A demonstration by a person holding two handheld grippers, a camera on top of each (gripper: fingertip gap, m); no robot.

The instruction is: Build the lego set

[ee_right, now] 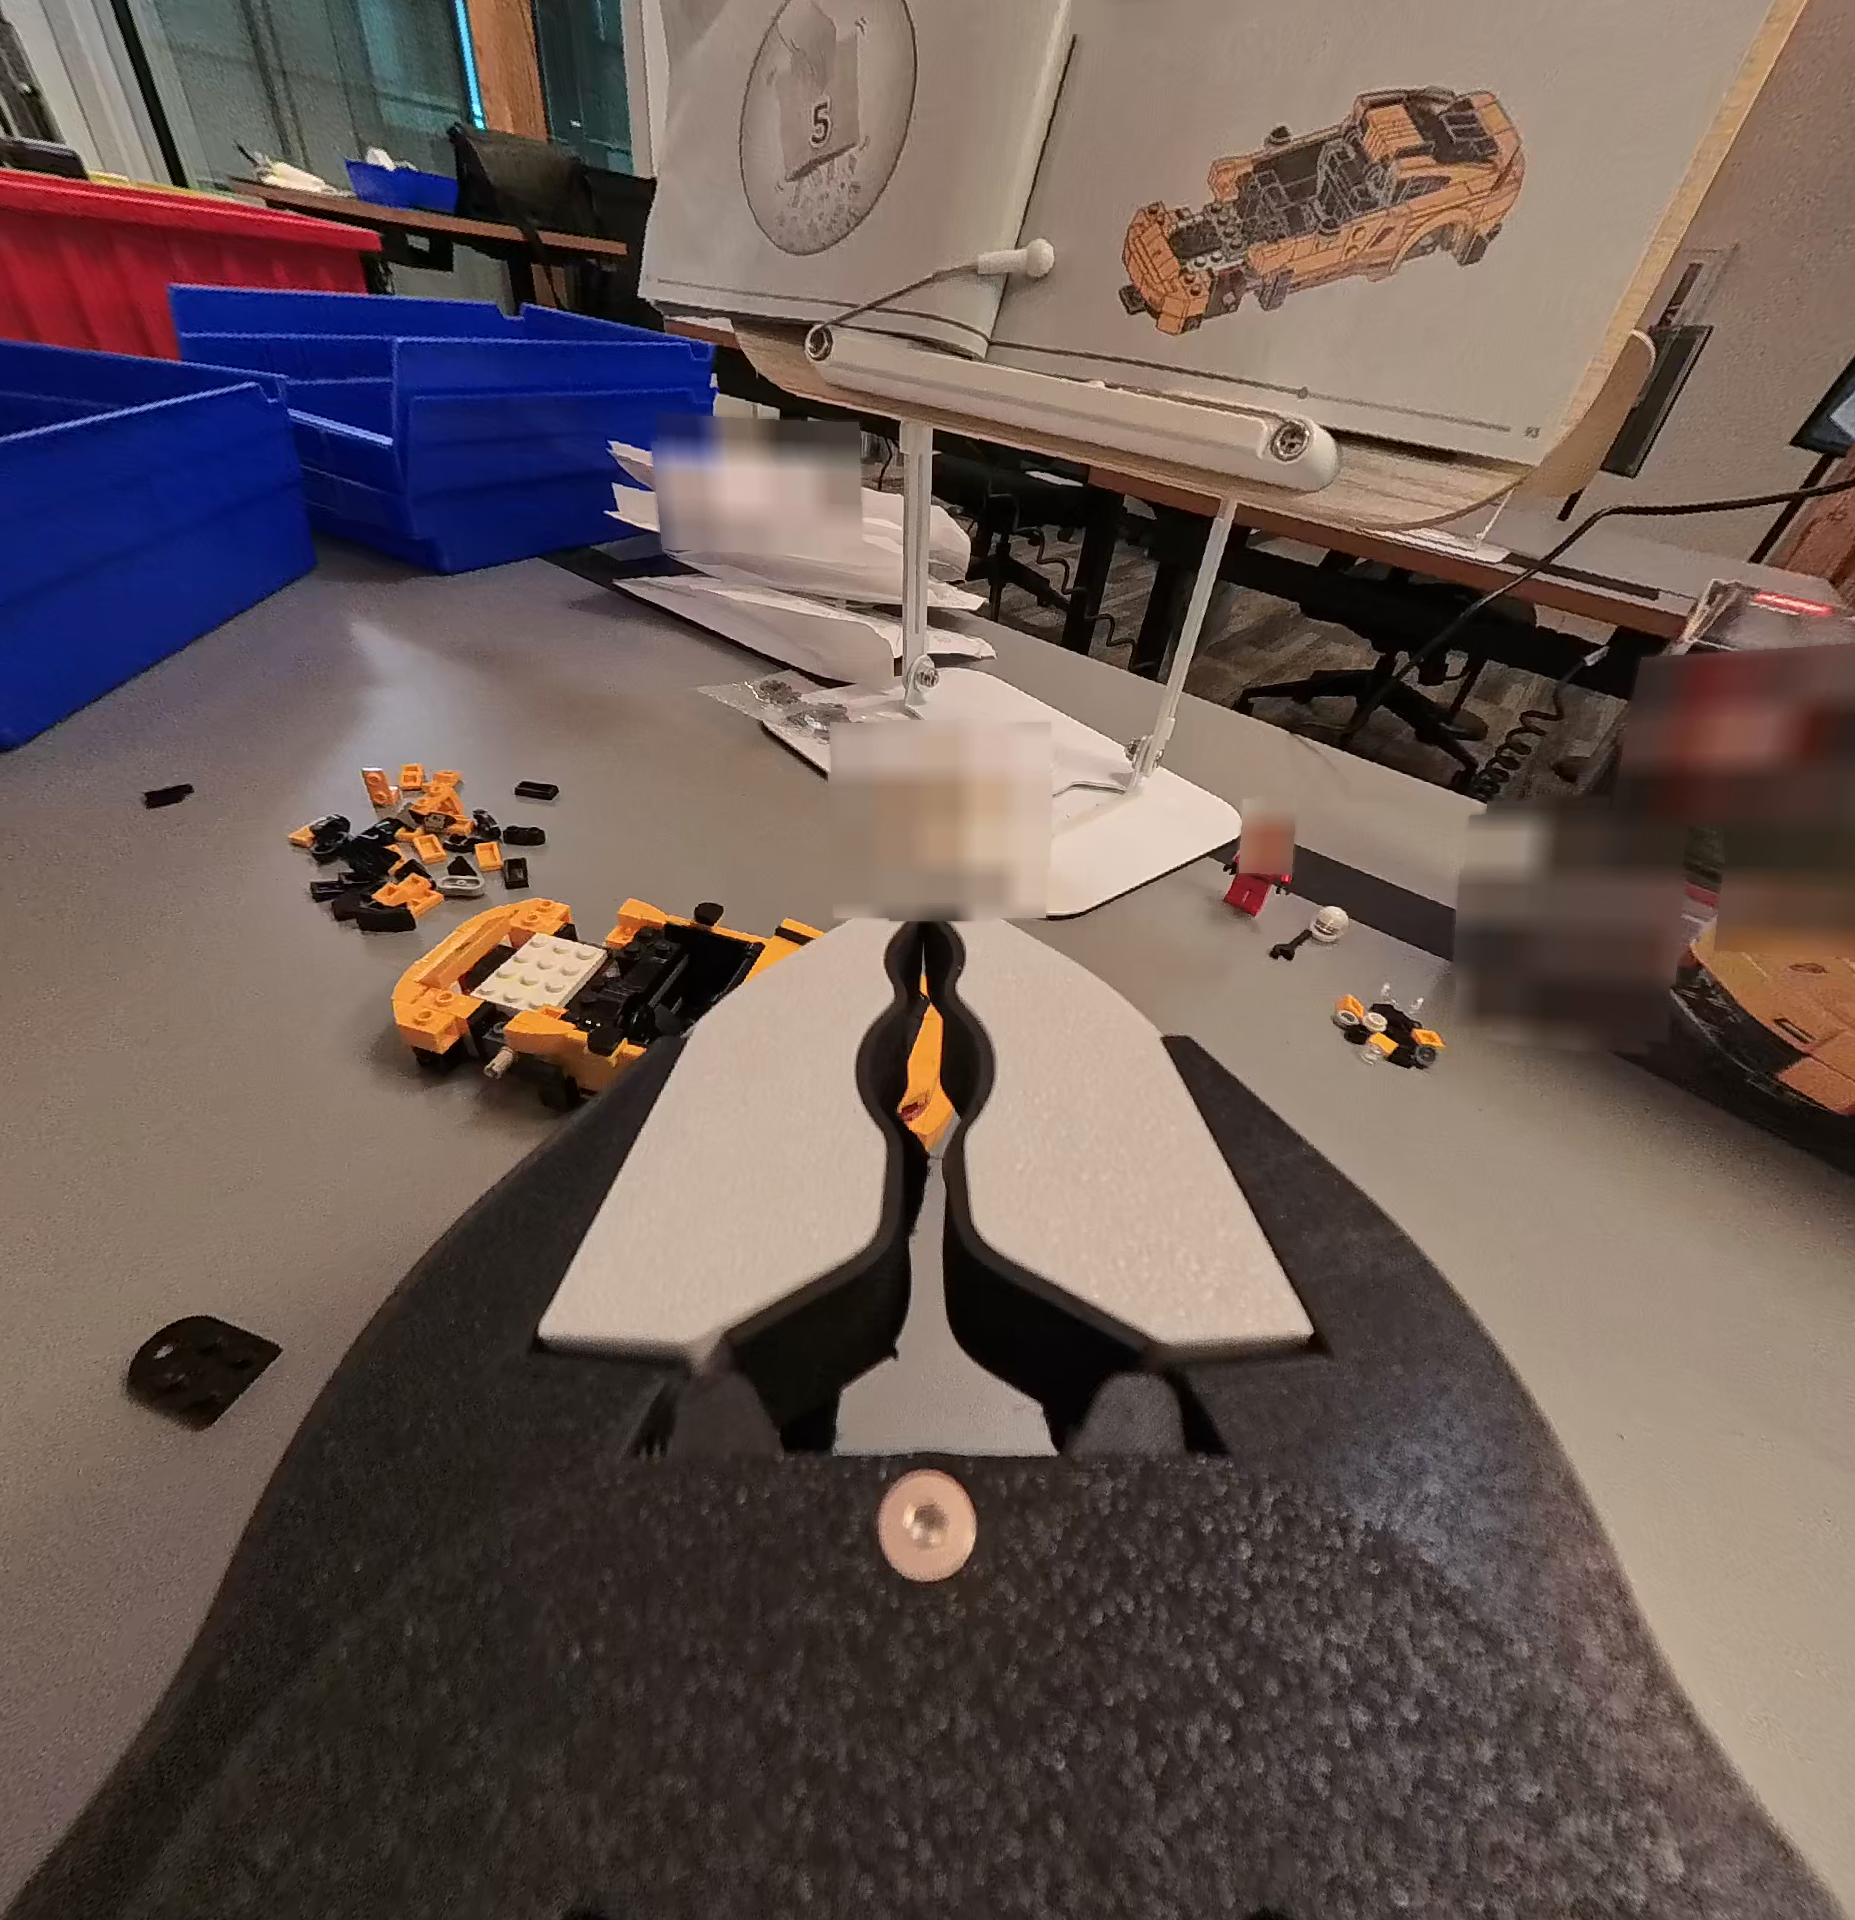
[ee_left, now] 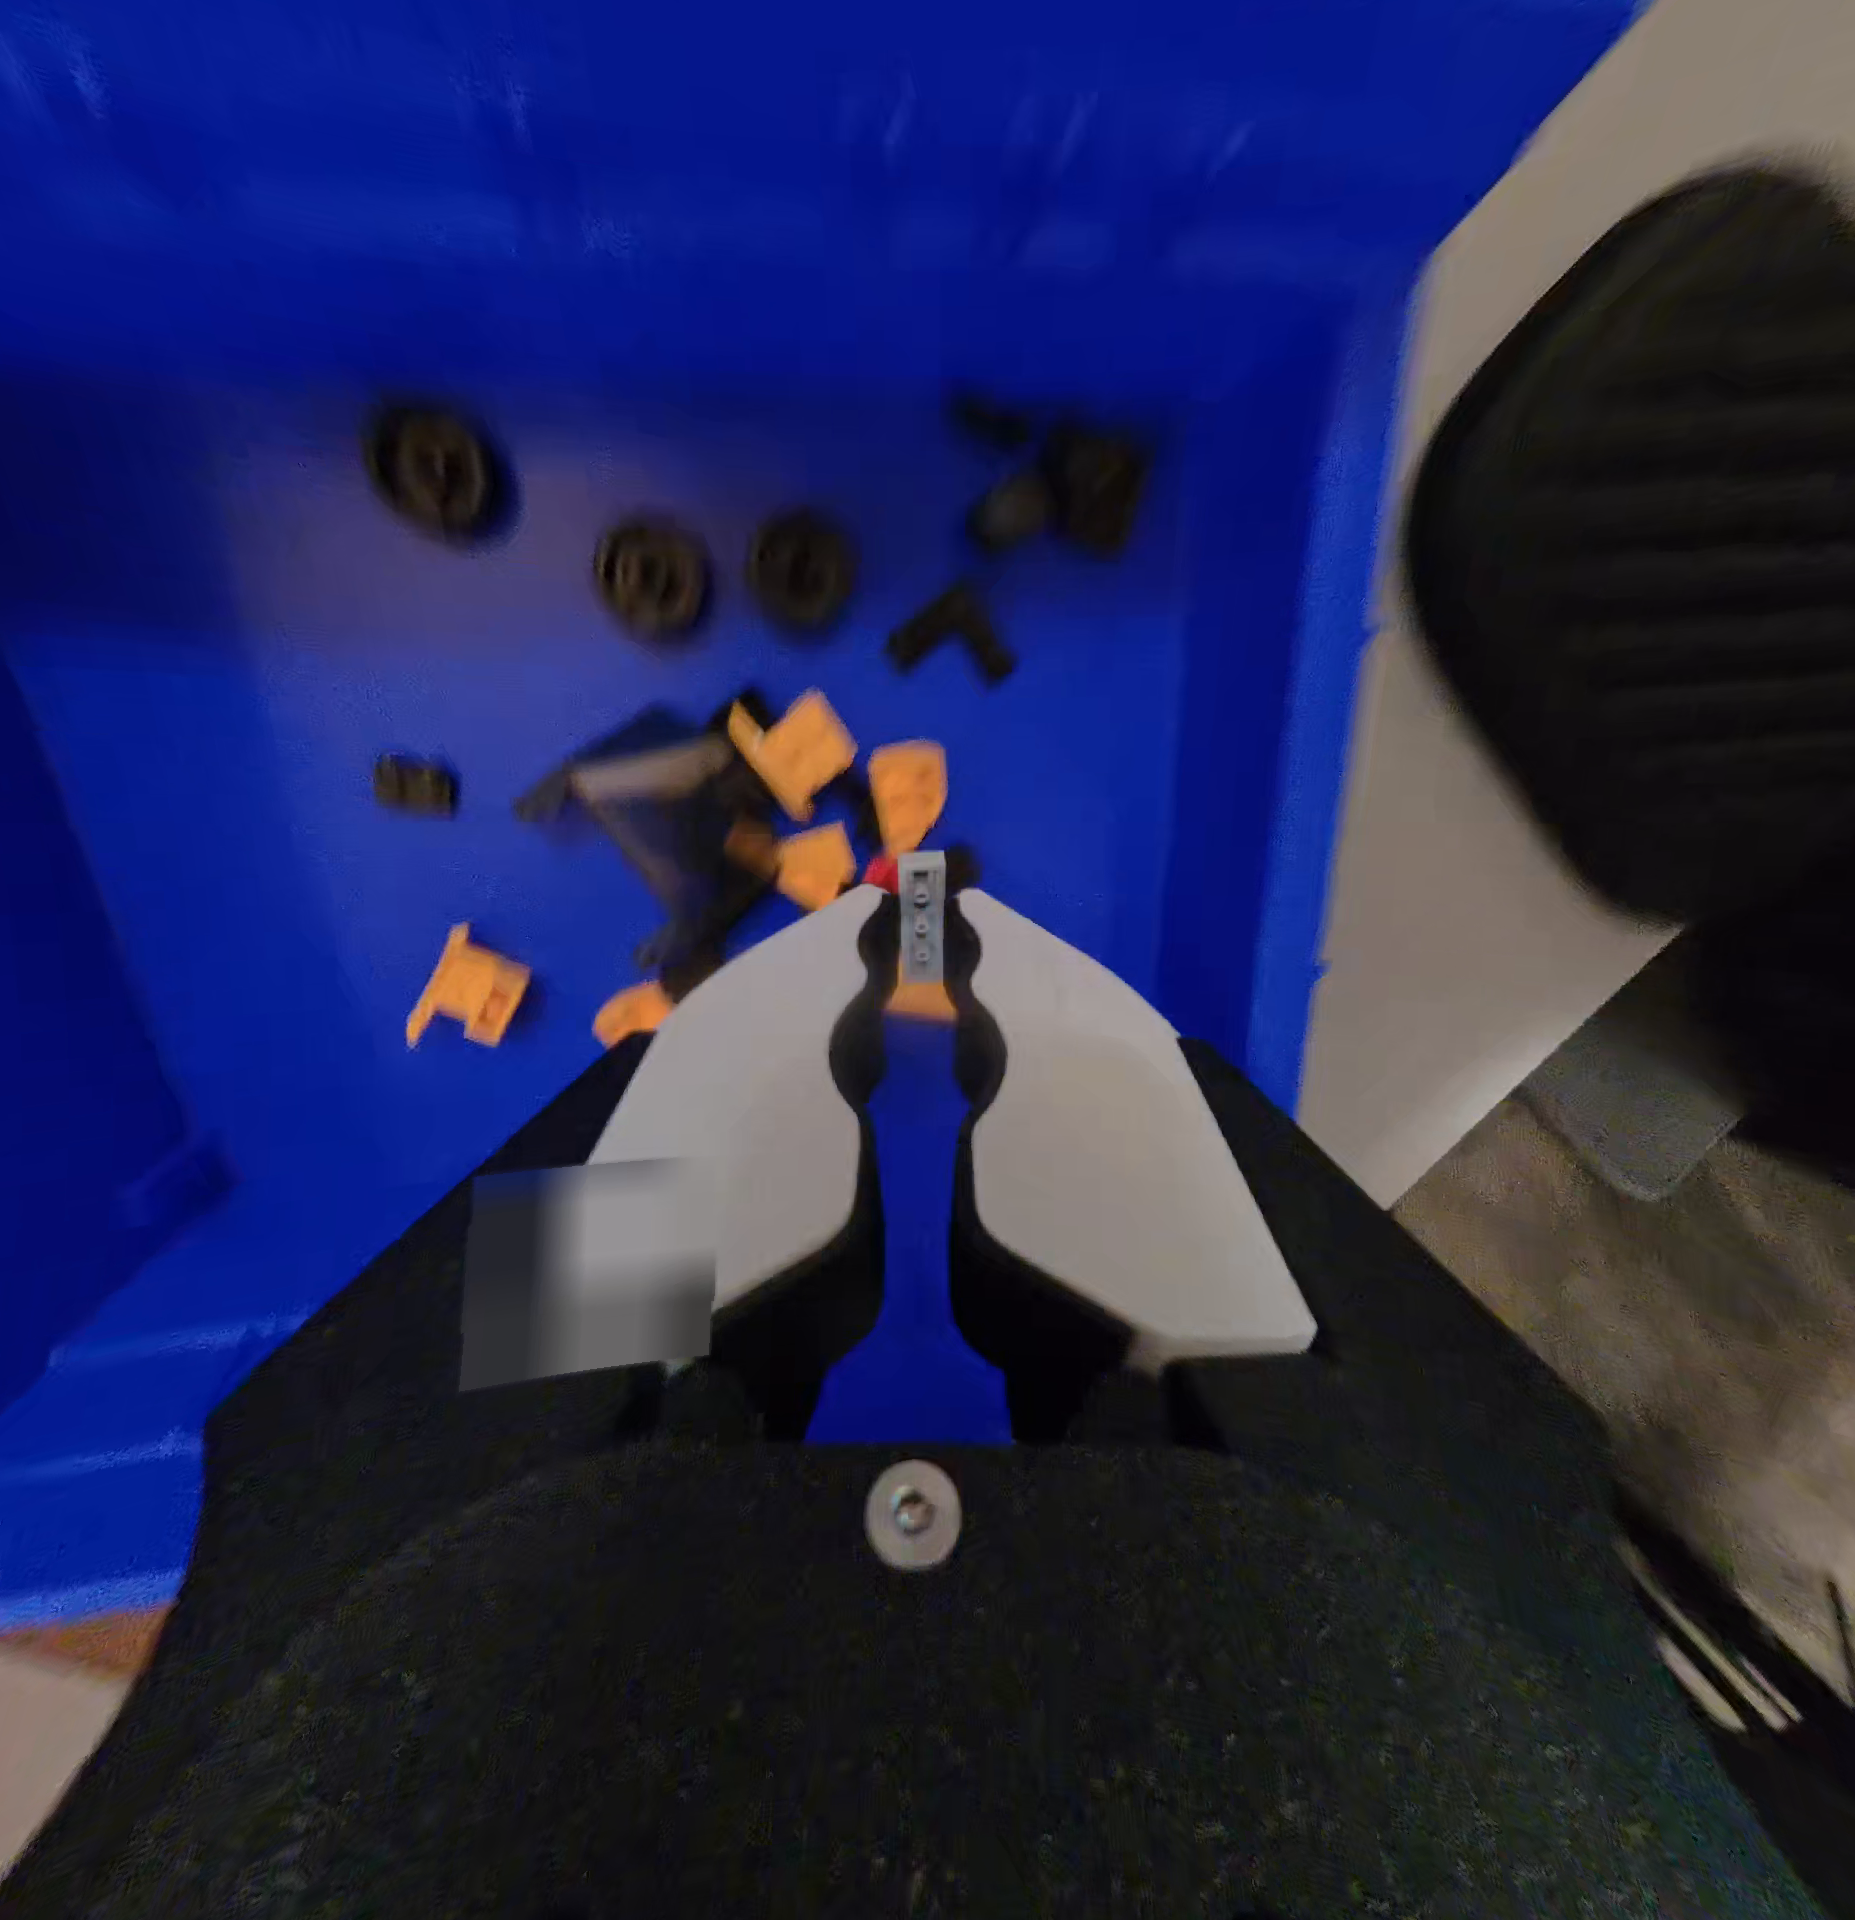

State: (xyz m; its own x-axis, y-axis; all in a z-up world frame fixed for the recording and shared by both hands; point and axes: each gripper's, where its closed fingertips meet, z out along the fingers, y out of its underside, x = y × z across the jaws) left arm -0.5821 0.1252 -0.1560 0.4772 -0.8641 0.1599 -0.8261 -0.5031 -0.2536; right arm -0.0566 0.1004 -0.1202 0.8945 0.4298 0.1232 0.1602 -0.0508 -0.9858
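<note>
The left tool (ee_left: 921, 914) is clamped on a small grey plate (ee_left: 921, 916), held upright at its tips above a blue bin (ee_left: 279, 260) whose floor carries loose orange pieces (ee_left: 793, 753), black wheels (ee_left: 653, 580) and other black parts, all blurred. The step in hand looks like fetching a part from the bin. The next move calls for carrying the plate over the bin wall to the half-built orange car (ee_right: 549, 987) on the grey counter (ee_right: 227, 1143) and turning it studs-up before pressing it on. The right tool (ee_right: 928, 940) has its tips drawn together; a thin dark thing seems to sit between them, but I cannot tell whether it is gripped. The car lies just beside that tool, partly hidden behind it. Close by lie a heap of small pieces (ee_right: 424, 842), a lone black plate (ee_right: 201, 1369) and a little wheel assembly (ee_right: 1388, 1029); an instruction booklet (ee_right: 1266, 208) stands on a stand (ee_right: 1131, 821) behind. The right tool itself could crowd the left one's approach.
</note>
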